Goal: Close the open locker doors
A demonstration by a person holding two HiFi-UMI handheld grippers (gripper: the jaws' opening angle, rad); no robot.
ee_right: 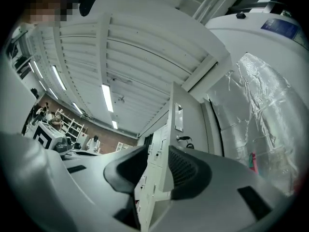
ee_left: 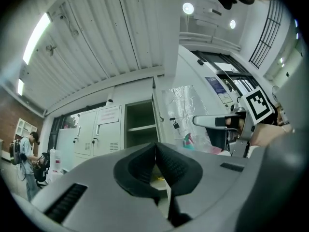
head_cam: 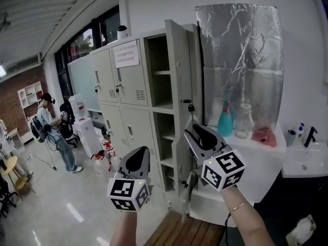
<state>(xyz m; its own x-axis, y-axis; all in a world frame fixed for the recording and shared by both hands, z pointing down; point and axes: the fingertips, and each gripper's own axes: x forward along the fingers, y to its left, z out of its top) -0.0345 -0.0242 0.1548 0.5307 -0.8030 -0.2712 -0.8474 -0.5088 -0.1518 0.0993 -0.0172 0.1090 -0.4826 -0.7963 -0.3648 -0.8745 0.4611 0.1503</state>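
Open locker door [head_cam: 180, 65], long axis vertical, edge-on toward viewer.

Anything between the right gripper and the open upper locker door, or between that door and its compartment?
Nothing visible. The right gripper, jaws apart, faces the upper door at its free edge with only air between. The compartment shows only shelves, nothing sticking out. The left gripper sits lower and leftward, seemingly outside the swing.

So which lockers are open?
Only the rightmost two, one above the other: the upper door and lower door stand swung out, showing shelves. The other lockers are shut.
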